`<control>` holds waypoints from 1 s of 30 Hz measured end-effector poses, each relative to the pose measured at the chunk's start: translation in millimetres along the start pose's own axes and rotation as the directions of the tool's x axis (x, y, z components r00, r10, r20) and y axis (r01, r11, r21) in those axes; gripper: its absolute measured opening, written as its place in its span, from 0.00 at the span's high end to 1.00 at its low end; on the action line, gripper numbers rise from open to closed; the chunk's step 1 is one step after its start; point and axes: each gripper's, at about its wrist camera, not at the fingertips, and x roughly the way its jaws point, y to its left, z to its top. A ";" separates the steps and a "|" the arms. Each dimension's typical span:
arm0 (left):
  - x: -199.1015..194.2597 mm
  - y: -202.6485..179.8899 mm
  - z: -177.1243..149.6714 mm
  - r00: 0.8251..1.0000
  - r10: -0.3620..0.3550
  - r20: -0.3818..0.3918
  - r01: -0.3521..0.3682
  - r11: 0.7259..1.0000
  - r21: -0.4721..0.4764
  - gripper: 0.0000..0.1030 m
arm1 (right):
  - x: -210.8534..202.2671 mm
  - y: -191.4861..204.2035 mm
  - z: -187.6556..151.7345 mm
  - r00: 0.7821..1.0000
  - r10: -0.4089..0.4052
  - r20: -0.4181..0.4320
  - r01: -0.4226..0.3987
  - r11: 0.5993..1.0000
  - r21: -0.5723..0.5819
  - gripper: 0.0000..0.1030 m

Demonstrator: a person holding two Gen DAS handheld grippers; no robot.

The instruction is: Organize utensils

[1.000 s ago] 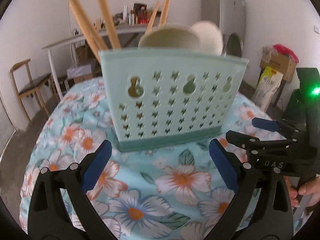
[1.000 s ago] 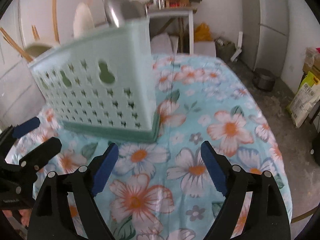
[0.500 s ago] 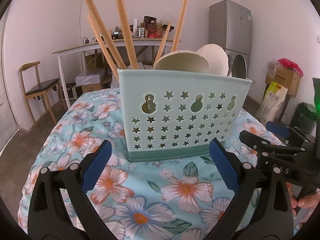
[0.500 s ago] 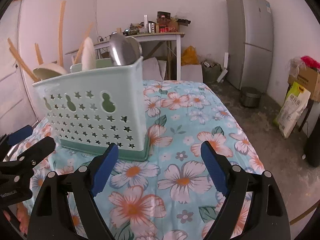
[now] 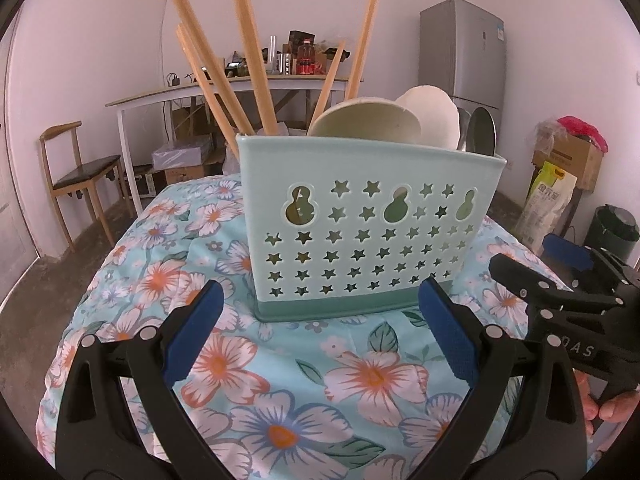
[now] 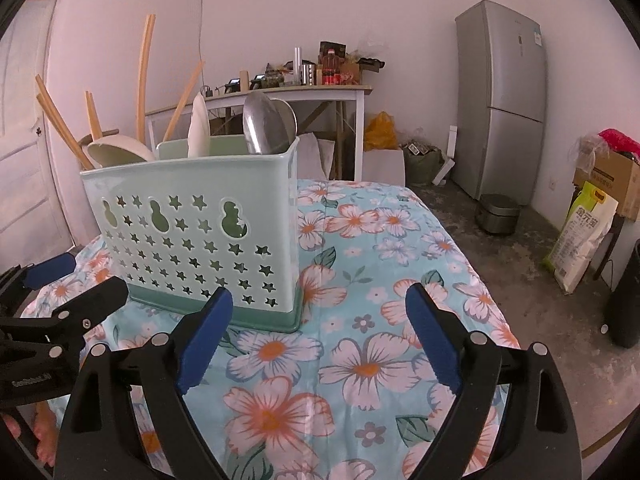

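- I have the caddy [image 5: 368,232] standing upright on the flowered cloth [image 5: 280,360] of the desk, straight ahead of my left tongs [image 5: 320,332] and just off to the left of my right tongs [image 6: 320,332].
- The chopsticks [image 5: 252,52] lean out of its left end; the pale spoons [image 5: 428,116] and a metal spoon [image 6: 264,124] stand in the compartments toward its right end.
- My left tongs are wide apart with nothing between the blue pads [image 5: 196,332], only cloth.
- My right tongs are opening as I look, and they too hold nothing; the caddy's corner sits beyond the left pad, not touching it.
- I see no loose utensil on the cloth in either view, so I judge the sorting done or nearly so, and this step is backing both tongs clear of the caddy.
- Next, I'd check the cloth behind and beside the caddy, which is hidden from me here, for stray pieces.
- If anything is left, it calls for a low approach and a drop into the matching compartment, without knocking the leaning chopsticks.
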 end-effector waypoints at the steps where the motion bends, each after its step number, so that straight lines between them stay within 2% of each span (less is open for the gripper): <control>1: -0.3 -1.0 -0.1 1.000 0.003 0.002 -0.003 1.000 0.006 0.09 | -0.8 0.2 -0.2 1.000 0.000 0.004 0.000 1.000 0.001 0.15; 10: 0.2 -8.5 -1.5 1.000 0.008 -0.007 -0.008 0.999 0.039 0.08 | 0.5 2.0 -0.4 1.000 -0.001 0.009 0.001 1.000 -0.010 0.09; 13: 12.5 -4.8 -1.4 0.996 0.021 -0.084 -0.019 1.000 0.022 0.08 | 7.6 4.5 0.1 0.999 -0.026 -0.028 0.026 1.000 -0.017 0.09; 15: 26.6 -0.4 -4.1 0.983 0.029 -0.181 -0.030 1.000 -0.001 0.08 | 17.5 7.6 1.1 0.996 -0.028 -0.084 0.026 0.999 -0.034 0.09; 17: 33.3 5.1 -8.0 0.972 0.015 -0.235 -0.023 0.999 -0.030 0.08 | 28.1 11.0 -0.2 0.988 -0.029 -0.154 0.021 0.998 -0.057 0.09; 20: 44.8 11.9 -18.3 0.940 -0.021 -0.340 0.001 0.998 -0.059 0.08 | 39.2 13.4 -5.7 0.970 0.000 -0.243 -0.019 0.997 -0.077 0.09; 21: 46.8 13.3 -20.9 0.935 -0.027 -0.355 0.004 0.998 -0.067 0.08 | 43.3 13.5 -7.7 0.963 0.011 -0.270 -0.033 0.996 -0.078 0.09; 25: 50.0 10.2 -26.2 0.923 -0.005 -0.385 -0.014 0.999 -0.047 0.08 | 77.4 9.8 -17.4 0.905 0.034 -0.424 -0.052 0.998 -0.031 0.08; 27: 52.4 5.9 -27.7 0.917 0.020 -0.399 -0.029 0.999 -0.018 0.08 | 79.4 8.5 -17.2 0.904 0.042 -0.425 -0.054 0.998 -0.017 0.07; 30: 53.4 6.6 -28.3 0.915 0.019 -0.404 -0.029 0.999 -0.019 0.08 | 81.1 11.5 -17.7 0.904 0.032 -0.426 -0.049 0.998 -0.028 0.06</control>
